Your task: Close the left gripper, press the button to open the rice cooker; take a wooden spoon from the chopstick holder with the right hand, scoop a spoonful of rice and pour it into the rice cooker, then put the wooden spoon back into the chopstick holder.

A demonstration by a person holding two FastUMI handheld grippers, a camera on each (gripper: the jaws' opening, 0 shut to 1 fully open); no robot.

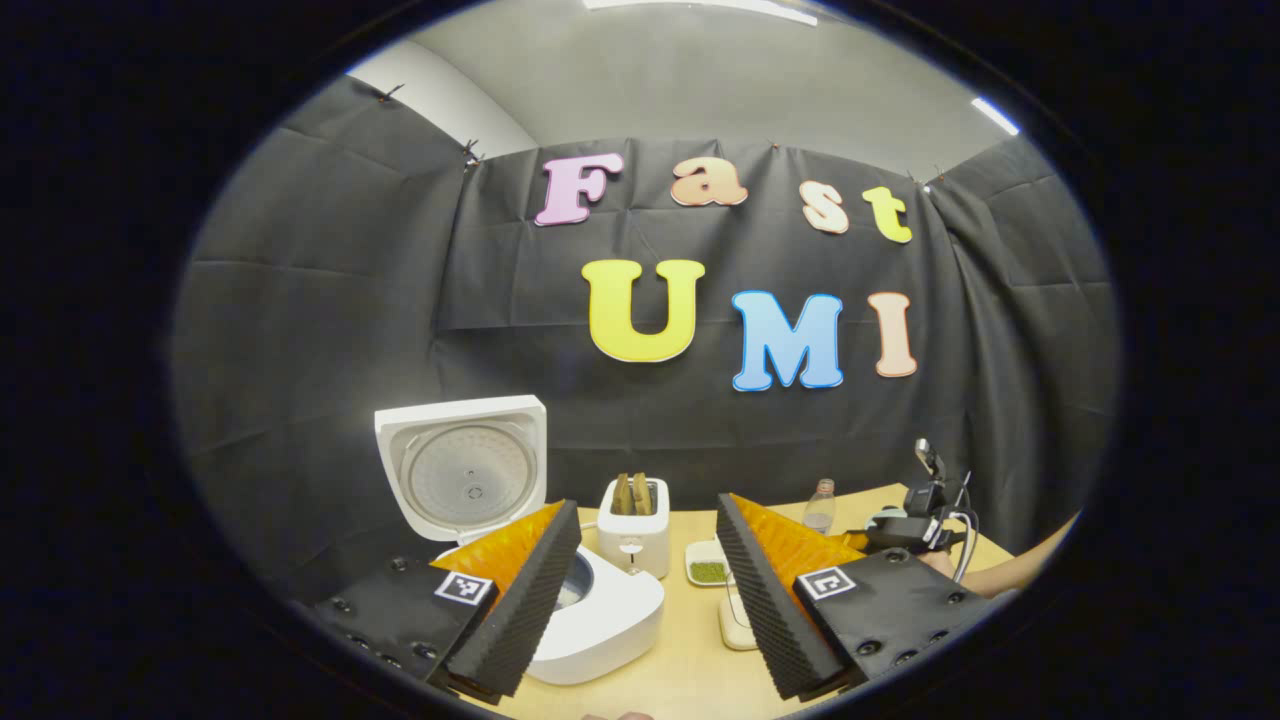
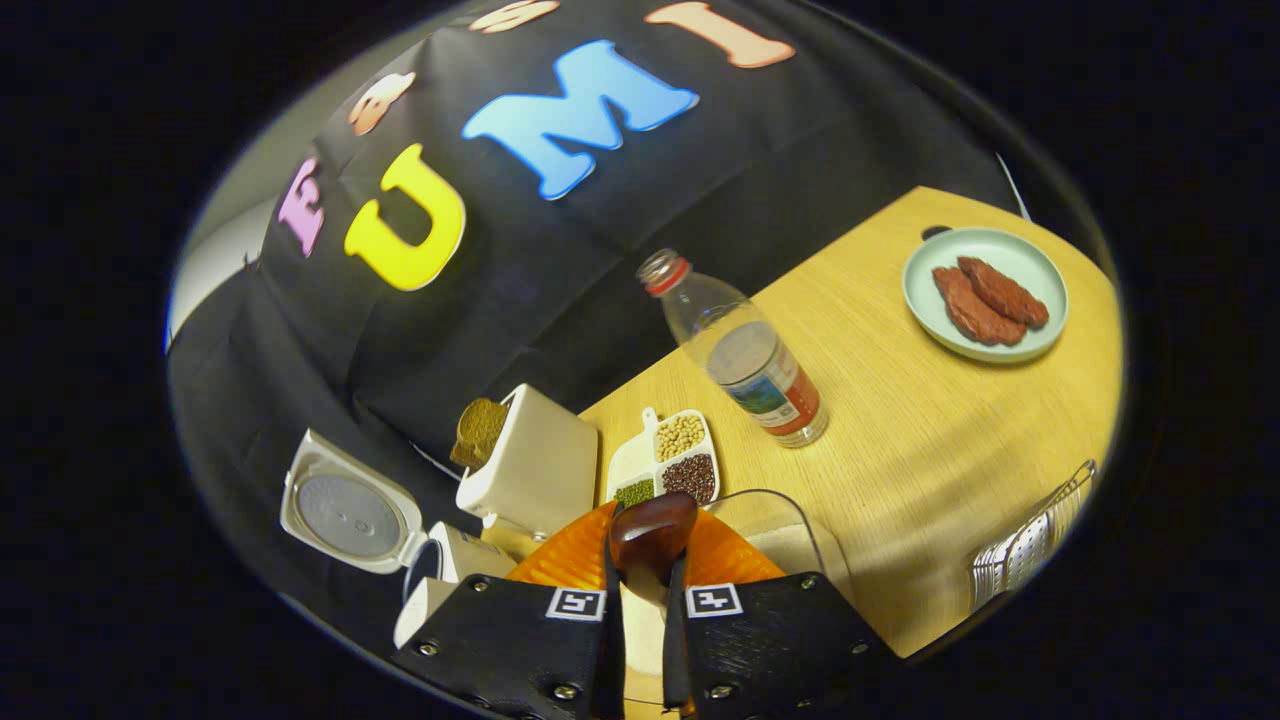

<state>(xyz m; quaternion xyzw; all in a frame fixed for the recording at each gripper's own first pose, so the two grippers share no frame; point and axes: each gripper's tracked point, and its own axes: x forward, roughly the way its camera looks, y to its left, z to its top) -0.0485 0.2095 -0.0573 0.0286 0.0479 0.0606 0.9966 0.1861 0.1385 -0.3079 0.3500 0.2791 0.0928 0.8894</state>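
Closest to your lens in the right gripper view, your right gripper [image 2: 642,610] is clamped on the wooden spoon [image 2: 652,535], both fingers pressing its handle while the dark bowl of the spoon stands up just past the fingertips. Directly beyond the spoon sits a clear container [image 2: 775,525] with pale contents that look like rice, though you cannot tell for certain. A divided dish [image 2: 668,455] of beans and grains lies just behind it, a toaster [image 2: 535,462] with a brown slice beside that, and a plastic bottle [image 2: 745,355] stands farther out on the wooden table [image 2: 930,440]. A pale green plate [image 2: 985,292] carrying two reddish pieces rests at the far side, and a metal wire holder [image 2: 1035,535] shows at the table's right edge. The rice cooker [image 2: 350,515] is at the left, lid up.

In the left gripper view, your left gripper [image 1: 648,575] hangs with its fingers spread wide apart, holding nothing, above the table [image 1: 690,650]. The rice cooker [image 1: 590,610] sits just beyond the left finger, its white lid [image 1: 465,470] raised upright and the pot mouth partly hidden by that finger. The toaster [image 1: 633,525] stands between the fingers, farther back, with the divided dish [image 1: 708,568] beside it and the bottle [image 1: 820,505] behind. Your other gripper [image 1: 915,520] shows at the far right over the table.
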